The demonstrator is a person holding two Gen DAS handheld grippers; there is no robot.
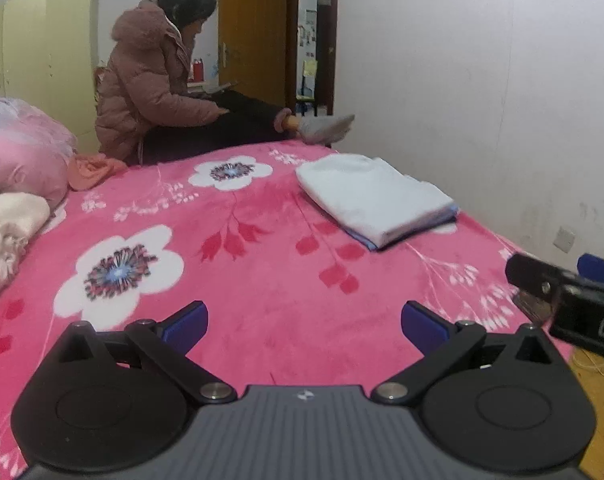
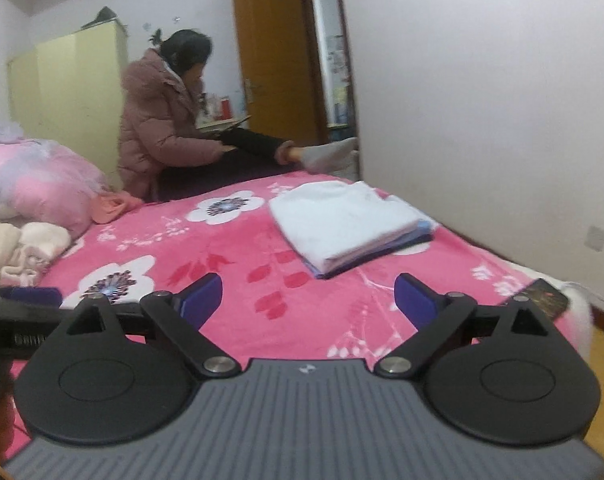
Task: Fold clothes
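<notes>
Two grippers hang over the bed, and neither carries anything. Our left gripper (image 1: pixel 304 322) has its jaws spread wide, only the pink blanket (image 1: pixel 261 272) showing between the blue pads (image 1: pixel 189 320). Our right gripper (image 2: pixel 308 298) is likewise wide apart and empty; no cloth lies between its fingers. In the left view the tip of the right gripper pokes in from the right edge, and in the right view a piece of the left gripper shows at the left edge, so the two sit side by side.

The folded stack (image 1: pixel 376 198) lies ahead on the blanket, toward the wall side of the bed, well apart from both sets of fingers. Its top piece is white, with blue and darker layers peeking out at the near lower edge (image 2: pixel 342 224).

At the left of the bed we see a cream garment (image 1: pixel 9 228) in a loose heap, a pink bundle (image 1: pixel 21 152) behind it, and a small orange cloth (image 1: pixel 93 170) beside that. A dark phone (image 2: pixel 542 298) rests at the right corner of the bed.

A person (image 1: pixel 157 80) in a puffy pink coat sits on the far edge, one leg stretched out. Behind stand a pale yellow wardrobe (image 1: pixel 49 52) and an open brown door (image 1: pixel 253 24).
</notes>
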